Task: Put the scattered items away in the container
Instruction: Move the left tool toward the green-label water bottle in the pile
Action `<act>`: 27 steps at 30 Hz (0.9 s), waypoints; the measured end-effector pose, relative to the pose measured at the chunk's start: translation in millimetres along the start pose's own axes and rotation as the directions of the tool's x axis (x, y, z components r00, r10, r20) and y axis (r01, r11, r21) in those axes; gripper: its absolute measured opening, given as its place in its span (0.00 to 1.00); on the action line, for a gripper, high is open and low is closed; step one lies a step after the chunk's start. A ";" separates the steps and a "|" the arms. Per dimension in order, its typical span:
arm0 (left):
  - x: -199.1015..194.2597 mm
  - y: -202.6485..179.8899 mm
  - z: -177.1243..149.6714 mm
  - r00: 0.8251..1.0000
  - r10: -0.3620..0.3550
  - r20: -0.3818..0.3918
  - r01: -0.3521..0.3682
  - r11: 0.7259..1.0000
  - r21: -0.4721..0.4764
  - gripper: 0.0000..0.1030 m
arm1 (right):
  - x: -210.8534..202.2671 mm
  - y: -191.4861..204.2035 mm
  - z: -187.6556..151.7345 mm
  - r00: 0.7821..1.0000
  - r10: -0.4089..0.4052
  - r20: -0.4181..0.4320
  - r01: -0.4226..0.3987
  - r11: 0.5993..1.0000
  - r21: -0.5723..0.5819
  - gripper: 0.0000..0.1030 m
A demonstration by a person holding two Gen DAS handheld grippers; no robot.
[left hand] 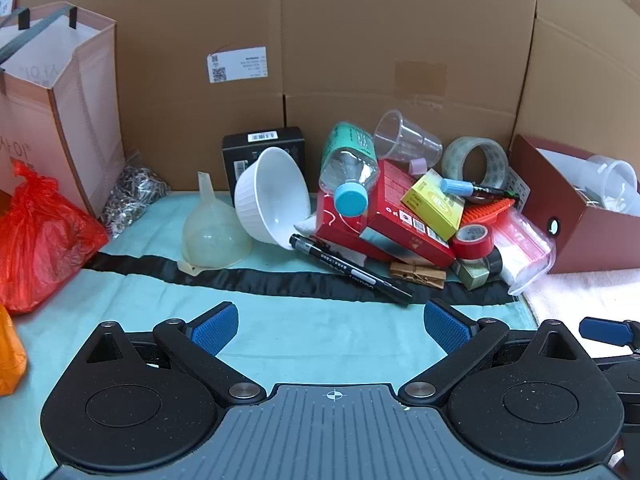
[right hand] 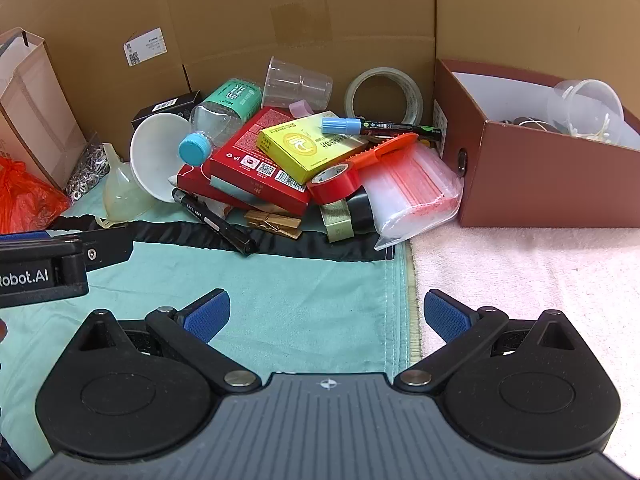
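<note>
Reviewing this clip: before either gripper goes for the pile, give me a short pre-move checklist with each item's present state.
1. Left gripper open, nothing held: ok.
2. Right gripper open, nothing held: ok.
3. Brown box open on top, room left beside the clear cup inside: ok.
4. Black marker lying free at the pile's front edge: ok.
5. Pile stable: not ok; bottle and yellow box rest on the red box.
</note>
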State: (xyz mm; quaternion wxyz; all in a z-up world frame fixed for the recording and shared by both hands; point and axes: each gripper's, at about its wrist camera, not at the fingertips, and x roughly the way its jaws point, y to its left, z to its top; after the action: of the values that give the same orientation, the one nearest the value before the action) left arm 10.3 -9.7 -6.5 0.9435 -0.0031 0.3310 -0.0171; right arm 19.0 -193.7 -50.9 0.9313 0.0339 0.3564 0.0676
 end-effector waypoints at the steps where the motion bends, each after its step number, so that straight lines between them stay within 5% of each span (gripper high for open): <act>1: 0.7 0.2 0.2 1.000 -0.002 -0.002 0.002 1.000 -0.001 1.00 | 0.2 0.0 0.2 1.000 0.000 -0.001 0.000 1.000 0.000 1.00; 27: 21.0 0.1 6.7 1.000 -0.011 -0.023 0.011 1.000 0.006 1.00 | 18.9 2.4 7.3 1.000 -0.002 -0.029 0.002 1.000 0.015 1.00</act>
State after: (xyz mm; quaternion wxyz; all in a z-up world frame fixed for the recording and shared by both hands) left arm 30.8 -10.3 -14.4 0.9395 -0.0019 0.3418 -0.0233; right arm 37.6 -188.6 -57.7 0.9258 0.0393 0.3704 0.0645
